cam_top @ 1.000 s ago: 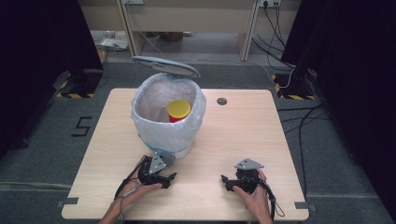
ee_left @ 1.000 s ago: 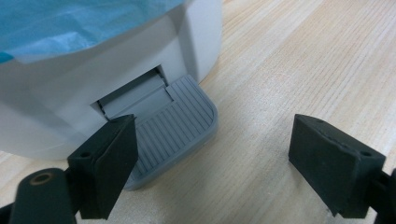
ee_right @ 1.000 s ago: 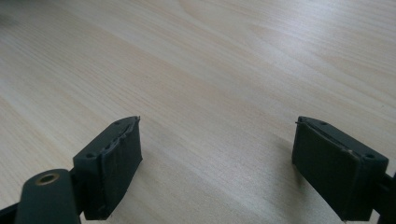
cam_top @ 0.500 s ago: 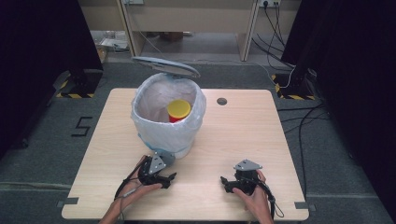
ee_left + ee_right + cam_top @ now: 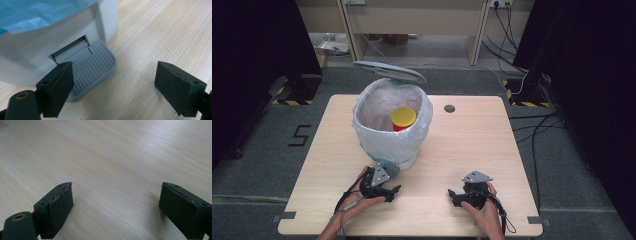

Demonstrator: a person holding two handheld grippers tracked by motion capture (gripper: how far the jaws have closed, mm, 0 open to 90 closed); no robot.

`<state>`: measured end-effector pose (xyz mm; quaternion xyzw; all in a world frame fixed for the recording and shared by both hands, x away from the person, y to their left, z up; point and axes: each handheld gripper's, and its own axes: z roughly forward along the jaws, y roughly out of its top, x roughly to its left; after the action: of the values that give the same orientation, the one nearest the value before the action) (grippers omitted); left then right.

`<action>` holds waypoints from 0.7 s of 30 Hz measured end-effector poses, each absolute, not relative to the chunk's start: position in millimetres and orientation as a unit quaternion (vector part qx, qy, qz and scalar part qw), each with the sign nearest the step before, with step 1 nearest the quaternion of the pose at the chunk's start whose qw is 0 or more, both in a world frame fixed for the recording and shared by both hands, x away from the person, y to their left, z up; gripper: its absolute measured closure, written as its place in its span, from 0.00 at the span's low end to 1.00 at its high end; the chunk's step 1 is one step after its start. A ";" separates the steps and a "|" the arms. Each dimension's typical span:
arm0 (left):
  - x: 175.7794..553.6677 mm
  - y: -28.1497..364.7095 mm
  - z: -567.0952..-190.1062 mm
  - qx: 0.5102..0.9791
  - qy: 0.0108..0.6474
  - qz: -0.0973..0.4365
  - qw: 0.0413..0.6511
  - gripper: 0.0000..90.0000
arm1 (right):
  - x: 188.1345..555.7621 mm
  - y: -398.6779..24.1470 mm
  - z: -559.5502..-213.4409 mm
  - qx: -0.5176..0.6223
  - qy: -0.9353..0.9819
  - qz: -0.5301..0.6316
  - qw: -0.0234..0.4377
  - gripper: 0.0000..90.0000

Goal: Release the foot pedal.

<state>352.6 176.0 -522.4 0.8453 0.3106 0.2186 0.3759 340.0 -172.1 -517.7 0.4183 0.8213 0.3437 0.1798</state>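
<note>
At seven o'clock on the desk (image 5: pixel 512 150), the left claw (image 5: pixel 115 87) sits with jaws apart, one jaw over the grey ribbed pedal (image 5: pixel 95 65) of the bin (image 5: pixel 393 127), probably pressing it, since the lid (image 5: pixel 389 71) stands raised. Inside the bag-lined bin, toward one o'clock, rests a yellow-capped red container (image 5: pixel 403 118). At five o'clock the right claw (image 5: pixel 116 212) rests idle on bare wood, jaws spread.

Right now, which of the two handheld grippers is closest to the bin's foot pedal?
The left gripper. It sits just in front of the grey pedal of the white bin, while the right gripper rests apart over bare table.
</note>
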 end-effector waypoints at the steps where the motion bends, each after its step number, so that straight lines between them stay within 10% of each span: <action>1: 352.6 176.0 -522.4 0.845 0.311 0.219 0.376 0.16 | 340.0 -172.1 -517.7 0.418 0.821 0.344 0.180 0.14; 21: 351.9 176.9 -522.2 0.847 0.301 0.222 0.377 0.16 | 340.1 -172.1 -517.6 0.419 0.821 0.344 0.180 0.14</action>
<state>351.9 176.9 -522.2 0.8471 0.3013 0.2222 0.3773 340.1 -172.1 -517.6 0.4185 0.8212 0.3437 0.1797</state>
